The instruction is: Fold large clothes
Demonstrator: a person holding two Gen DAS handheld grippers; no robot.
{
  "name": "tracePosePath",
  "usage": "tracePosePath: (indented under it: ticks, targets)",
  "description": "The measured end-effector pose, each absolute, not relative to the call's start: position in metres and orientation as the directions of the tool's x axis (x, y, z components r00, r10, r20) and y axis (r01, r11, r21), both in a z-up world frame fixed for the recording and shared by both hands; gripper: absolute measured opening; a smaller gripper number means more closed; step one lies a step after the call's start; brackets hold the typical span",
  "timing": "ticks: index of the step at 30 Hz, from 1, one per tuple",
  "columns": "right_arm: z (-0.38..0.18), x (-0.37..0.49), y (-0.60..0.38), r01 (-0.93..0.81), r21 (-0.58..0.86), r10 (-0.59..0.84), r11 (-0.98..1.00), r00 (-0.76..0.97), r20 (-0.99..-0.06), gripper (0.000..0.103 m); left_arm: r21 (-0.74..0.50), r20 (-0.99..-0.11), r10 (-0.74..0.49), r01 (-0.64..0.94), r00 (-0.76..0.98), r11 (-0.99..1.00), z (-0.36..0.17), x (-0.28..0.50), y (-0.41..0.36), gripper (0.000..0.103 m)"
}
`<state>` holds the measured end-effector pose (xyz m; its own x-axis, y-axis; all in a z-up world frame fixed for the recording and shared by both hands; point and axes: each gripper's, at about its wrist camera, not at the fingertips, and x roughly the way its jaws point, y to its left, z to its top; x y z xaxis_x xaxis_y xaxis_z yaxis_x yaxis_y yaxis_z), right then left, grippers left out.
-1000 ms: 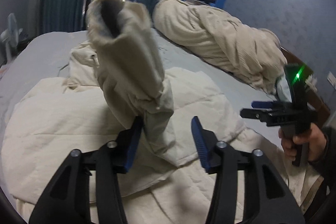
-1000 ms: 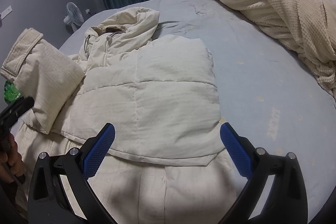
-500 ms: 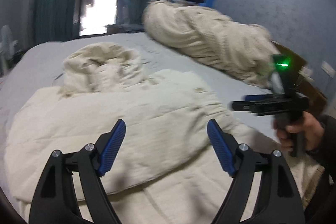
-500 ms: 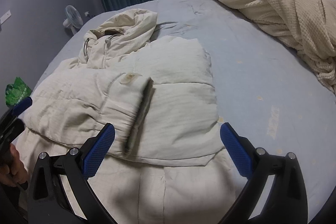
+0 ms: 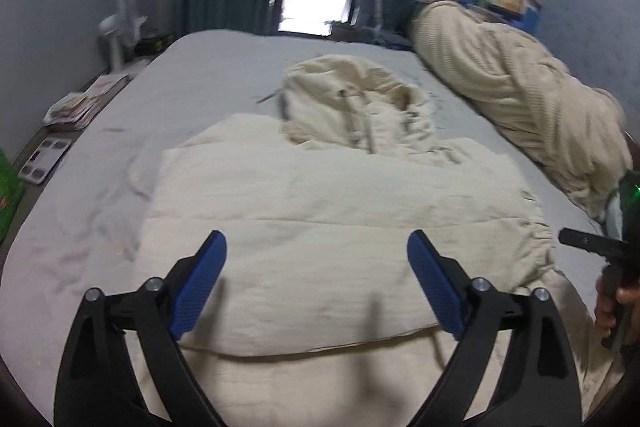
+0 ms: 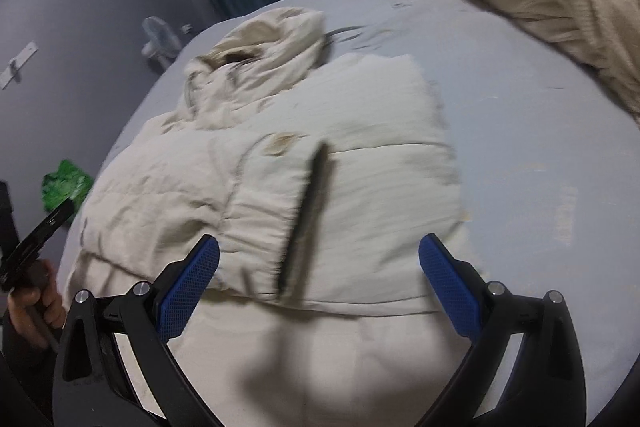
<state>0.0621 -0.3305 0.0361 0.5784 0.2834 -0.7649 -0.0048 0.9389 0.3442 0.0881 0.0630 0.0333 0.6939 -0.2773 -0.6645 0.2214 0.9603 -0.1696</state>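
Note:
A cream hooded puffer jacket (image 5: 328,211) lies flat on the bed, hood (image 5: 356,107) toward the far end. In the right wrist view its sleeve (image 6: 272,203) lies folded across the chest, the dark cuff opening (image 6: 308,211) facing right. My left gripper (image 5: 317,243) hovers over the jacket's lower half with its jaws opening and nothing between them. My right gripper (image 6: 319,243) hangs above the hem area; its jaws are closing but still wide, and the pads touch no cloth.
A rolled cream blanket (image 5: 520,99) lies along the bed's right side. Left of the bed are a white fan (image 5: 120,23), papers (image 5: 76,103), a scale (image 5: 44,159) and a green bag (image 6: 66,187). A hand (image 5: 616,311) grips the other tool's handle.
The left gripper let go of the raised sleeve, which fell across the jacket's chest. Its jaws spread wide and it swung over the jacket. The right jaws narrowed a little.

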Motion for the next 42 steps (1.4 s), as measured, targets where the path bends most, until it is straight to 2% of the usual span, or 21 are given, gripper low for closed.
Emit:
tracePosePath:
  ticks: [1, 3, 5, 8, 11, 16, 19, 21, 22, 23, 24, 25, 33, 39, 42]
  targets:
    - [0.034, 0.065, -0.326, -0.019, 0.340, 0.291, 0.940, 0.566, -0.772, 0.077, -0.173, -0.677, -0.271, 0.210, 0.684, 0.962, 0.030, 0.090, 0.065, 0.090]
    - [0.027, 0.071, -0.317, -0.036, 0.320, 0.289, 0.947, 0.530, -0.797, 0.045, -0.179, -0.698, -0.271, 0.205, 0.663, 0.962, 0.025, 0.093, 0.065, 0.090]
    - [0.021, 0.076, -0.310, -0.051, 0.314, 0.295, 0.948, 0.511, -0.808, 0.030, -0.177, -0.708, -0.279, 0.220, 0.648, 0.959, 0.021, 0.093, 0.063, 0.090]
    - [0.025, 0.078, -0.305, -0.056, 0.253, 0.242, 0.966, 0.547, -0.802, 0.016, -0.147, -0.712, -0.270, 0.239, 0.648, 0.960, 0.021, 0.092, 0.055, 0.090]
    - [0.030, 0.079, -0.310, -0.043, 0.256, 0.232, 0.966, 0.581, -0.780, 0.011, -0.136, -0.713, -0.265, 0.242, 0.649, 0.961, 0.020, 0.093, 0.052, 0.090]
    - [0.029, 0.081, -0.310, -0.041, 0.230, 0.211, 0.972, 0.580, -0.787, 0.011, -0.142, -0.732, -0.255, 0.224, 0.632, 0.964, 0.014, 0.098, 0.053, 0.090]
    - [0.022, 0.084, -0.312, -0.029, 0.243, 0.220, 0.970, 0.541, -0.812, 0.013, -0.133, -0.753, -0.238, 0.213, 0.613, 0.968, 0.009, 0.102, 0.052, 0.090]
    - [0.024, 0.084, -0.315, -0.020, 0.253, 0.223, 0.967, 0.539, -0.812, 0.025, -0.117, -0.766, -0.222, 0.210, 0.603, 0.971, 0.006, 0.104, 0.051, 0.090]
    - [0.025, 0.084, -0.318, -0.011, 0.262, 0.226, 0.965, 0.541, -0.810, 0.033, -0.104, -0.770, -0.212, 0.209, 0.602, 0.972, 0.005, 0.104, 0.049, 0.090]
    - [0.026, 0.085, -0.320, -0.005, 0.279, 0.237, 0.960, 0.544, -0.805, 0.058, -0.094, -0.770, -0.204, 0.209, 0.604, 0.973, 0.005, 0.104, 0.048, 0.090]
    - [0.030, 0.084, -0.323, 0.001, 0.297, 0.246, 0.955, 0.561, -0.790, 0.077, -0.080, -0.769, -0.194, 0.209, 0.609, 0.975, 0.006, 0.104, 0.047, 0.090]
    - [0.033, 0.082, -0.324, 0.001, 0.300, 0.245, 0.954, 0.575, -0.781, 0.081, -0.075, -0.769, -0.190, 0.210, 0.611, 0.975, 0.006, 0.104, 0.046, 0.091]
    - [0.049, 0.085, -0.336, 0.001, 0.326, 0.250, 0.945, 0.639, -0.727, 0.093, -0.073, -0.747, -0.175, 0.183, 0.641, 0.980, 0.014, 0.116, 0.045, 0.094]
    - [0.049, 0.112, -0.350, 0.013, 0.380, 0.285, 0.925, 0.637, -0.716, 0.094, -0.225, -0.741, -0.284, 0.174, 0.608, 0.959, 0.016, 0.133, 0.063, 0.094]
    - [0.051, 0.137, -0.363, 0.025, 0.431, 0.319, 0.902, 0.636, -0.703, 0.094, -0.250, -0.726, -0.305, 0.176, 0.616, 0.952, 0.019, 0.144, 0.070, 0.094]
